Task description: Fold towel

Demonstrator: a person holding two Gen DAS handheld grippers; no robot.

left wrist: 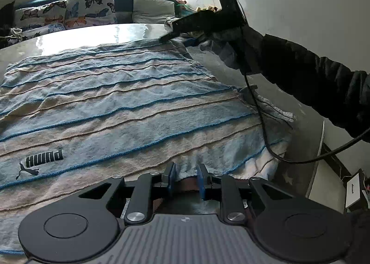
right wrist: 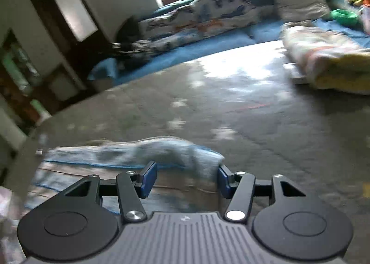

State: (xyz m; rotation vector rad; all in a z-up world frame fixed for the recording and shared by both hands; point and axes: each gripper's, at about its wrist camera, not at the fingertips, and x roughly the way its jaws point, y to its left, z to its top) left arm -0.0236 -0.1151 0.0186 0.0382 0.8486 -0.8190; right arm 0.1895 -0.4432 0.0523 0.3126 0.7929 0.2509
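centrally, the striped towel (left wrist: 120,102) is spread across the grey table (left wrist: 76,39); its near edge is pinched by the left gripper (left wrist: 186,179), its far corner straddled by the unclenched right gripper (right wrist: 187,179). "puma" is printed lower left.

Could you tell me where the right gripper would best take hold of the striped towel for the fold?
Likely the far corner that lies between the right gripper's open fingers. It humps off the table, so come in low along the surface.
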